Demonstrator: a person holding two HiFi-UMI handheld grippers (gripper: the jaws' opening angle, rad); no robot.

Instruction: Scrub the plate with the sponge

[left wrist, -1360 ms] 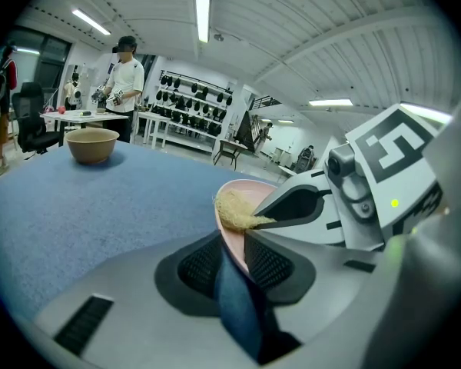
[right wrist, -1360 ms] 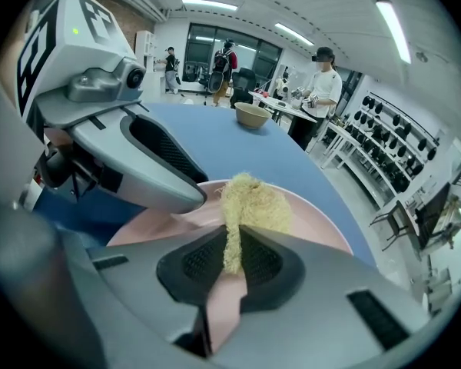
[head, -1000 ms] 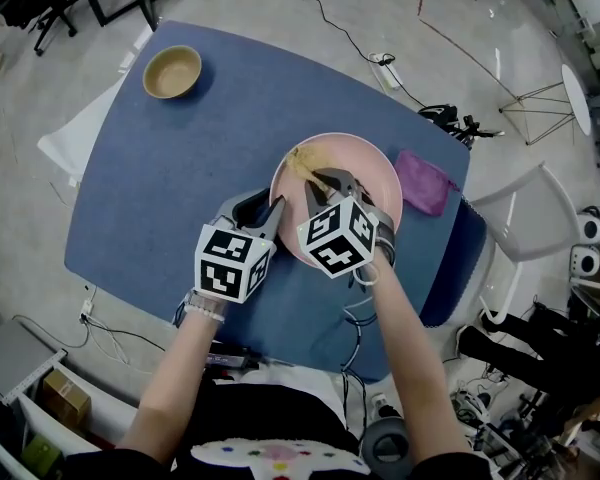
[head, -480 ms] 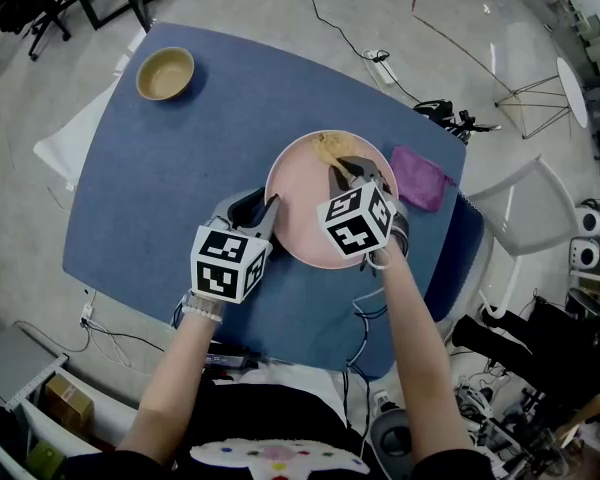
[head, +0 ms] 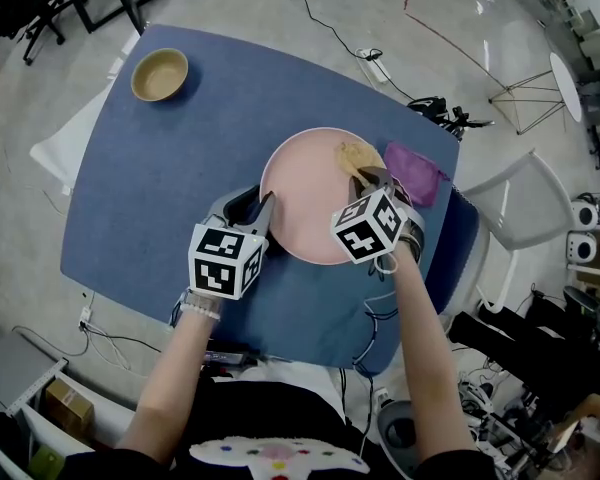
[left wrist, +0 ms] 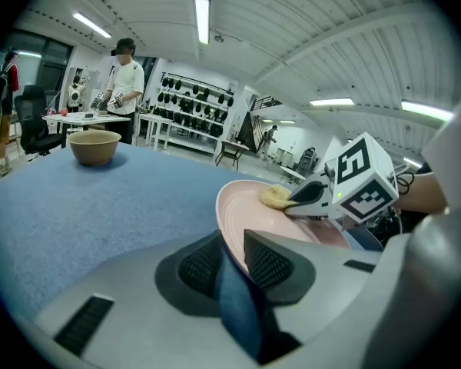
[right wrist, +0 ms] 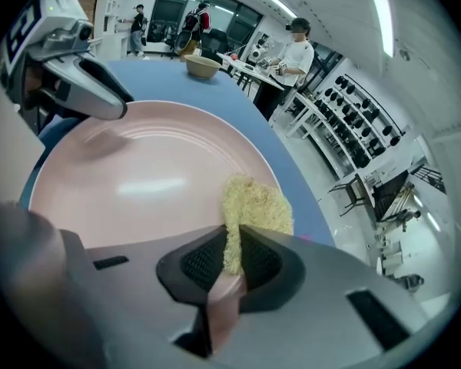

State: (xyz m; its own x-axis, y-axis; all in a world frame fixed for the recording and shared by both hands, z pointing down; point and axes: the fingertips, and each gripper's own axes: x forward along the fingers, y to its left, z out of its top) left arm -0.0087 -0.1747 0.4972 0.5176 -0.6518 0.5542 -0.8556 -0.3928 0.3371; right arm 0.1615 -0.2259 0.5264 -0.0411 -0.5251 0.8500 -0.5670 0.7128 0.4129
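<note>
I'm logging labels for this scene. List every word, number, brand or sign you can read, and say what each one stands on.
No readable text anywhere in these views.
Cubes on the left gripper and right gripper: black-and-white square patterns only, no letters or numbers.
Plate, sponge, bowl, purple cloth: no print.
Shirt print: coloured shapes, too blurred to read.
Background racks and tables: too small to read.

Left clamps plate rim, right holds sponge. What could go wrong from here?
The sponge sits by the plate's far rim; an outward stroke may push it off onto the purple cloth.
The left gripper pinches one spot of rim, so scrubbing pressure opposite could pivot the plate.
The right gripper grips only the sponge's edge; it might pull free.
</note>
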